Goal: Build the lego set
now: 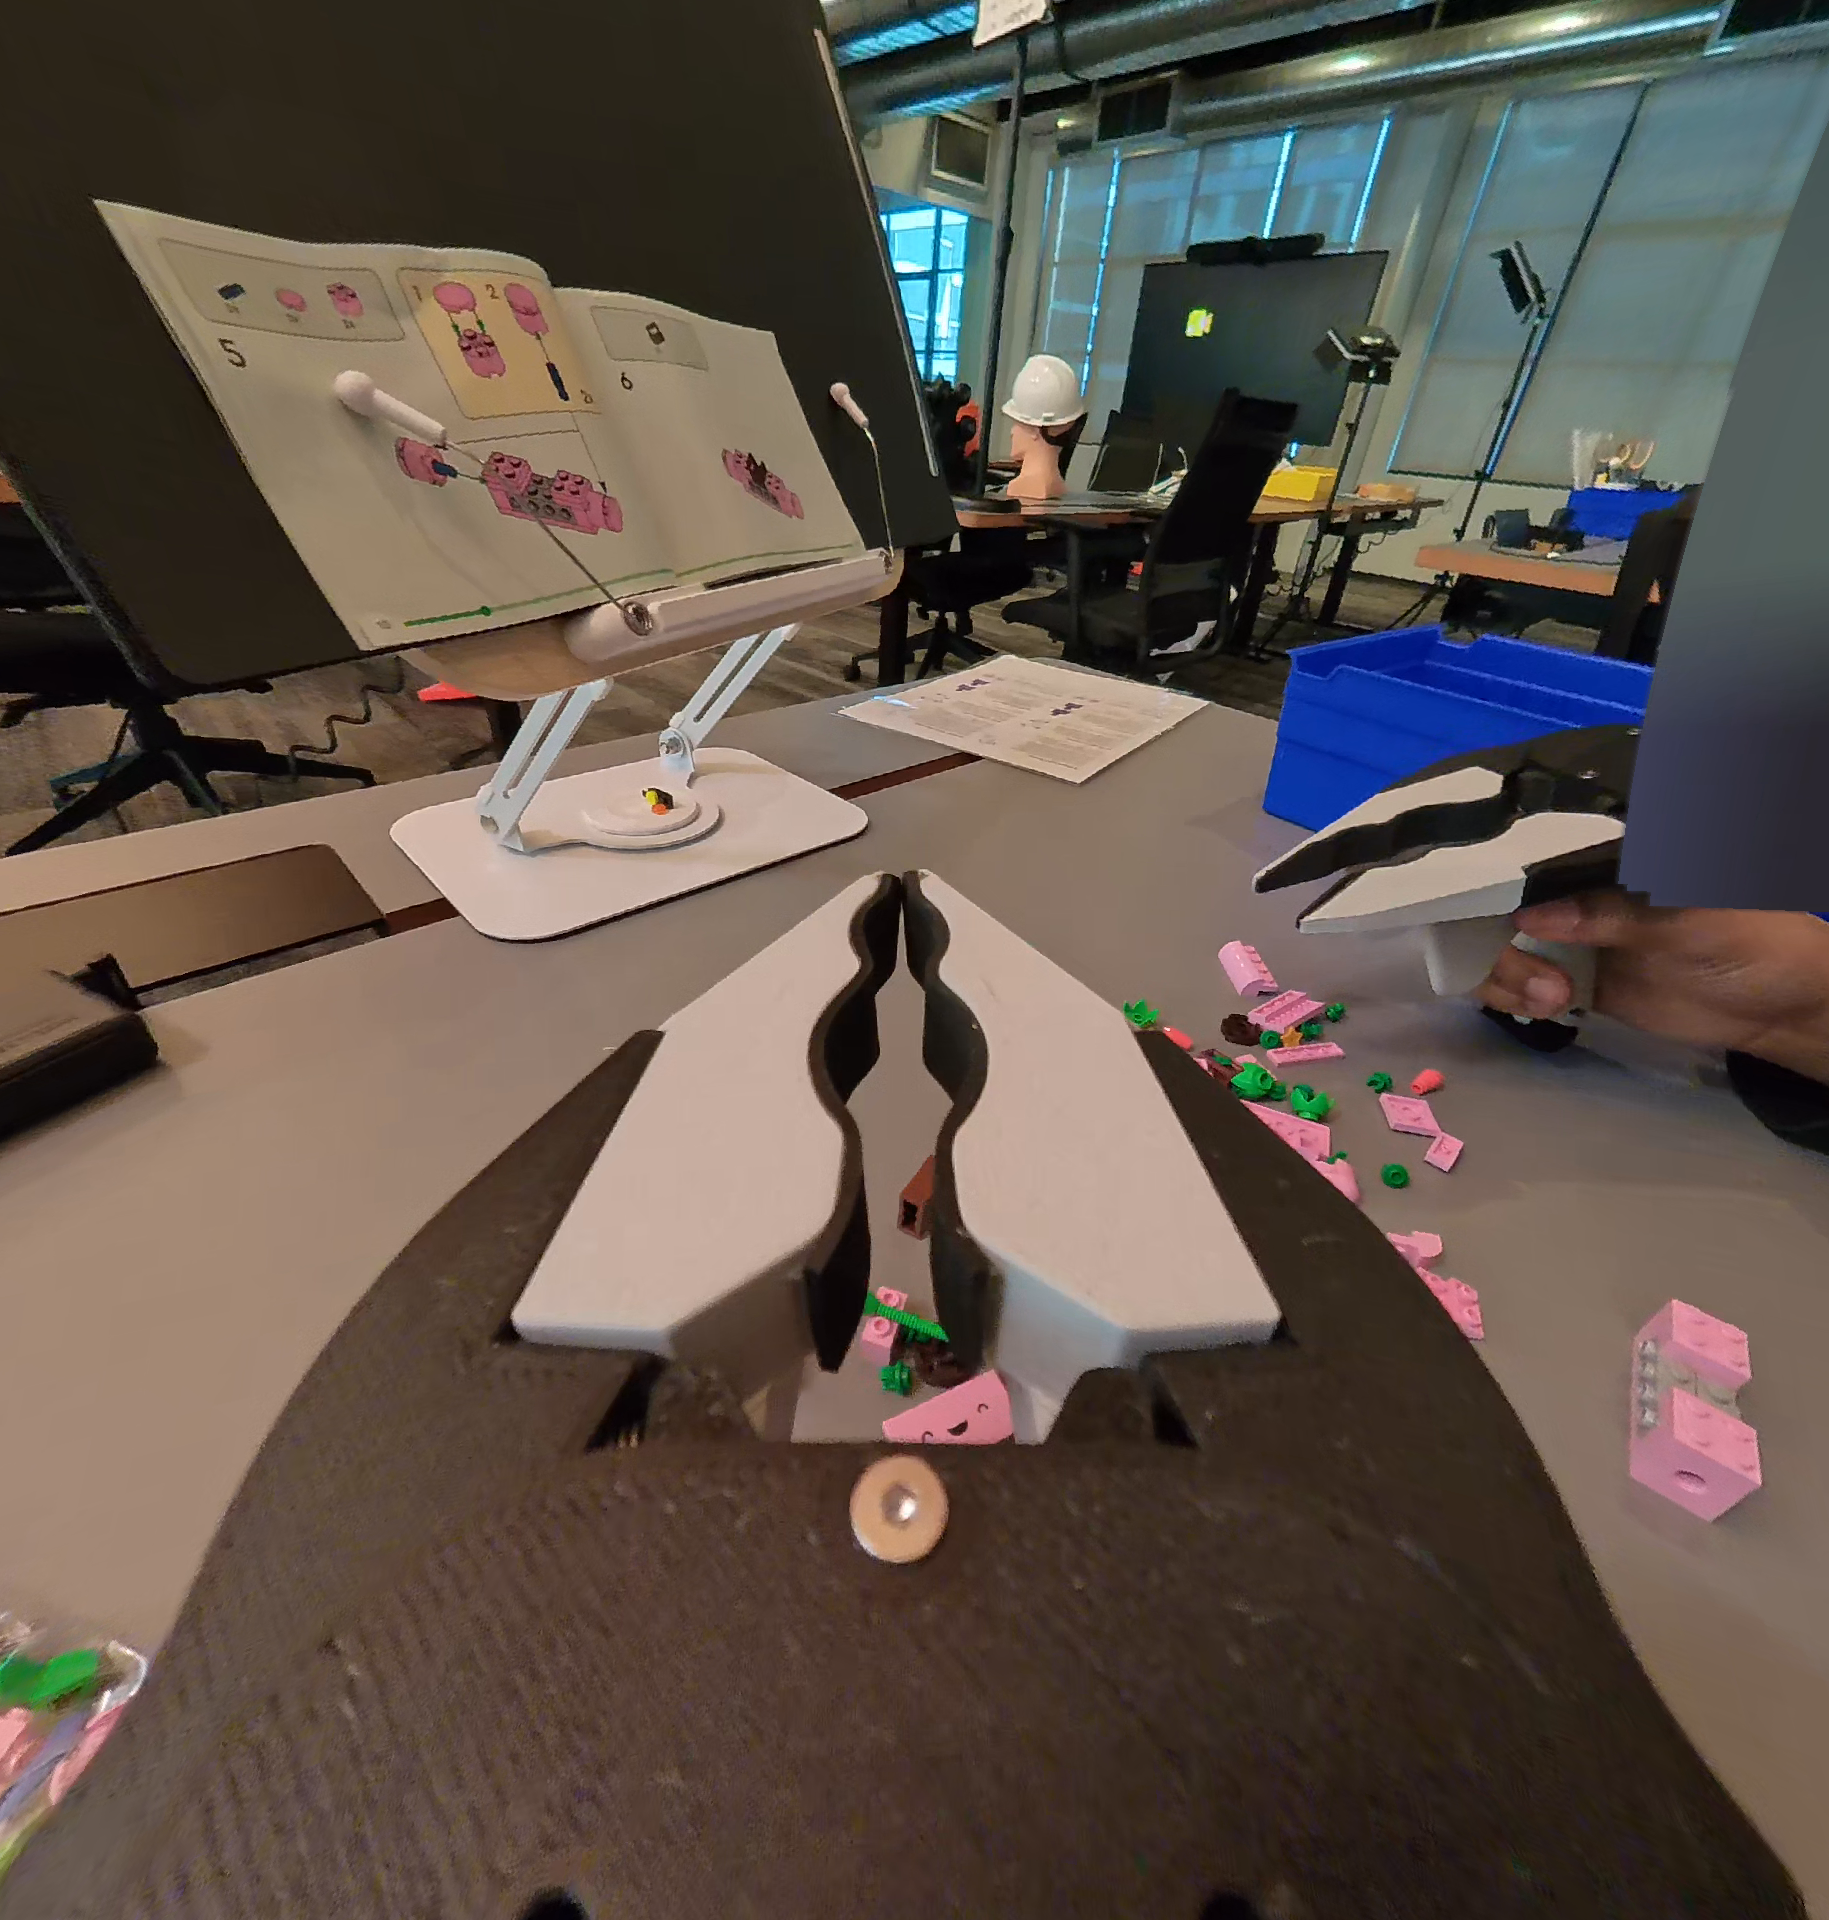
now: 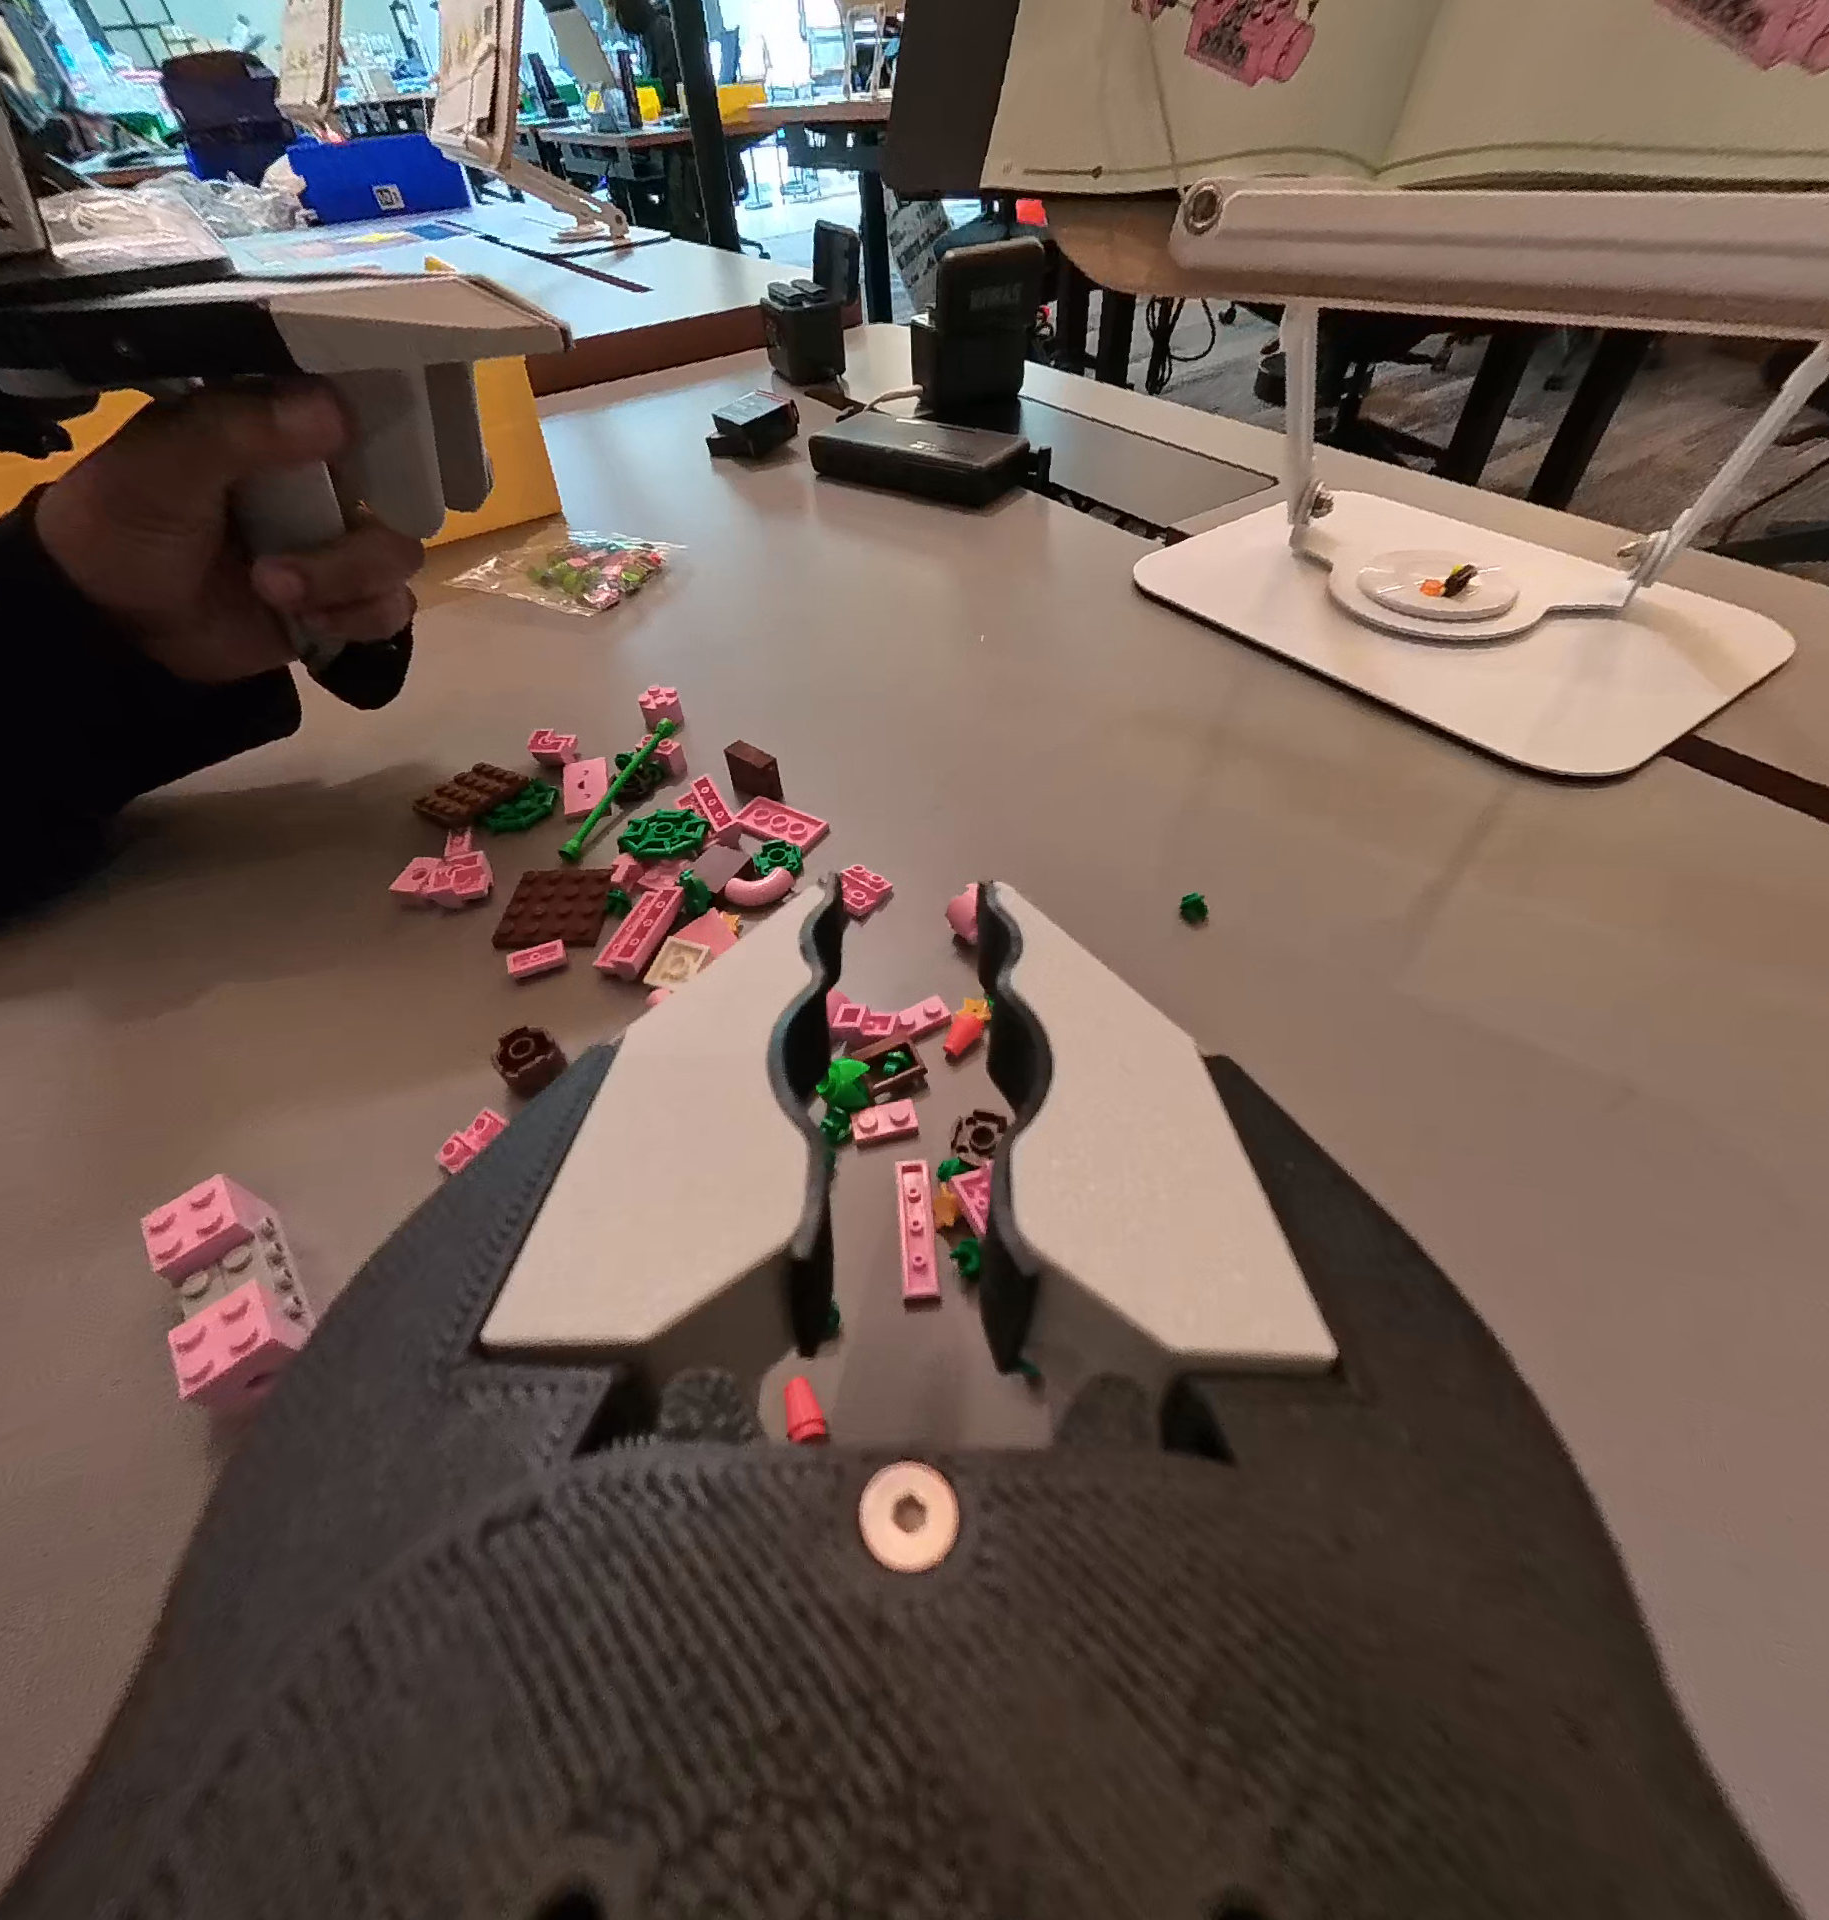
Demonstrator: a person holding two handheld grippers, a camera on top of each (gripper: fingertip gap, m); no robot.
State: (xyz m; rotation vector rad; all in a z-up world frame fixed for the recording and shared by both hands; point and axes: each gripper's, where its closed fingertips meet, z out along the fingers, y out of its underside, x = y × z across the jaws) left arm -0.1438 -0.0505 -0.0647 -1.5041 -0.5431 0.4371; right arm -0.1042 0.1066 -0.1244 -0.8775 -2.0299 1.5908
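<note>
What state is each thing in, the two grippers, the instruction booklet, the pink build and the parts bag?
Left gripper: tips closed, a small brown brick between its fingers.
Right gripper: open, empty.
Instruction booklet: open on its stand.
Pink build: partly assembled, on the table.
Parts bag: lying flat, pieces inside.

Left tongs (image 1: 905,894) tips pressed together, right tongs (image 2: 910,902) parted, both hand-held above table

Grey tongs (image 2: 908,899) — black wavy pads; dark sleeve (image 2: 16,665).
</note>
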